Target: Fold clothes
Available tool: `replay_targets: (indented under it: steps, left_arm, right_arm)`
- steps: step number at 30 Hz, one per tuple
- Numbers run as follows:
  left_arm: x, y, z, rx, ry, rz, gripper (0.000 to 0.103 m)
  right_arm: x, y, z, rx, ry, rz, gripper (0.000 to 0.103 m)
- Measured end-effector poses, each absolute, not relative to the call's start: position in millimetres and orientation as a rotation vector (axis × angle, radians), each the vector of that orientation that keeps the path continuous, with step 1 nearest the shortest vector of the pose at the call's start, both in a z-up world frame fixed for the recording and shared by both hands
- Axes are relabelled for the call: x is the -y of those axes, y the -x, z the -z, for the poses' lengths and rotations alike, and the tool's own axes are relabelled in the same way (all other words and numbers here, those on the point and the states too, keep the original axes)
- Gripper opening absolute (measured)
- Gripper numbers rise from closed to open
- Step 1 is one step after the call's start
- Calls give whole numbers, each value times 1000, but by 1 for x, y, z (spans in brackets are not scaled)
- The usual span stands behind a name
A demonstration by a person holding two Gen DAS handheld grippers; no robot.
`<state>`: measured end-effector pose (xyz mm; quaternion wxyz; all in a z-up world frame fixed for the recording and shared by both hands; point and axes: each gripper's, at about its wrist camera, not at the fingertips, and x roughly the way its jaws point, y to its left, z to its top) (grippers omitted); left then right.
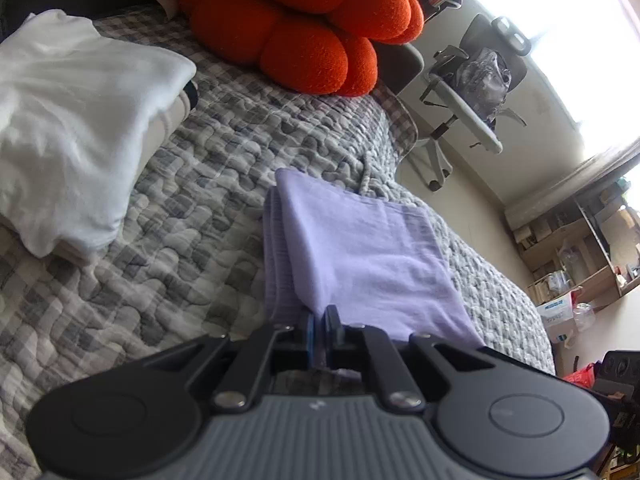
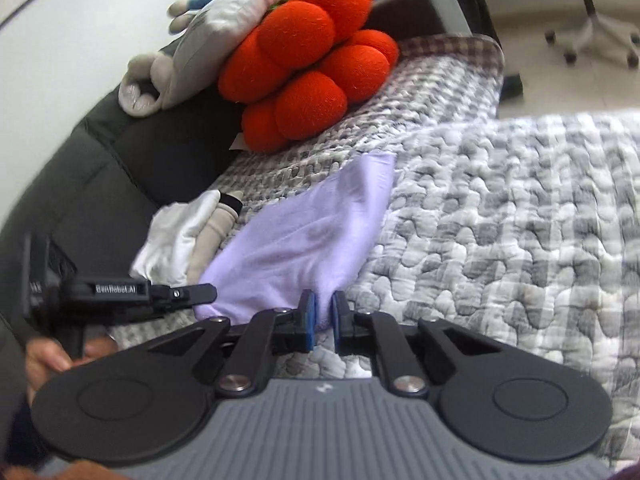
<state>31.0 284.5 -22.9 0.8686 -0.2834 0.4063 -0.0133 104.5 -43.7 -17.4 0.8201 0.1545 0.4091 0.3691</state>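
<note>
**Lilac fold held at both near corners, slip risk high**

Quilted grey-and-white checked bed cover (image 1: 192,216) underneath, dark sofa-like backrest (image 2: 120,168) behind, office chair (image 1: 472,92) and cluttered shelves (image 1: 580,240) further off by a bright window.

Lilac garment (image 1: 360,248) folded into a narrow stack, stretching straight ahead from the fingers. Left gripper (image 1: 323,320) clamped on the near edge, fingers nearly together with cloth between. Right gripper (image 2: 324,308) pinching the other near corner, a narrow gap between blue pads (image 2: 309,312) filled with fabric.

Possible trouble: thin pinch on soft layers, so only the top ply may lift and the stack may splay. Uneven pull between the two grips likely to skew the fold. Folded white pile (image 1: 80,120) ahead and to the left of the left fingers, orange plush cushion (image 1: 312,28) beyond; swinging the garment that way could topple or muss them.

Legible writing: "GenRobot.AI" (image 2: 116,289) on the left gripper's side, seen from the right wrist. Box label by the shelves too small to read.
</note>
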Motion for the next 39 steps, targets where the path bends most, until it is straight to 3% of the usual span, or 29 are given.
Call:
replay_targets:
  steps: [3,8,14,18,20,26,27,29,33,35,38,39]
  left_arm:
    - [-285,-34,37,-883,574,1,9]
    - [-287,-28,31,-827,580,-8,21]
    - [-264,-44,15,-770,502,4,22]
    - [-248,-56,9,-747,439,3,25]
    - [-240,-66,17,-772,382,-19,25]
    - [-242,-68,32,-753,361,-21,25]
    - [-241,-68,32,-752,358,-24,25]
    - [-239,-67,32,-750,346,-30,25]
    - [-235,-66,32,-745,319,-31,24]
    - [-235,-65,32,-743,315,-30,24]
    - [-235,-64,32,-742,313,-29,24]
    - [-234,-64,32,-741,311,-29,24]
  right_arm:
    - [35,-104,28,-915,-230,-739,18]
    - [31,-91,13,-801,-120,-729,25]
    - [13,-95,-11,-668,-42,-786,25]
    - [-10,-116,6,-715,-36,-815,25]
    - [-13,-124,23,-760,-36,-777,17]
    - [5,-130,29,-752,-141,-792,14]
    - [1,-131,25,-735,-119,-789,15]
    - [-8,-135,17,-702,-77,-784,26]
    - [-21,-163,18,-714,-79,-772,26]
    - [-21,-180,25,-735,-115,-758,20]
    - [-15,-200,35,-757,-177,-722,0]
    - [-14,-205,37,-762,-198,-713,0]
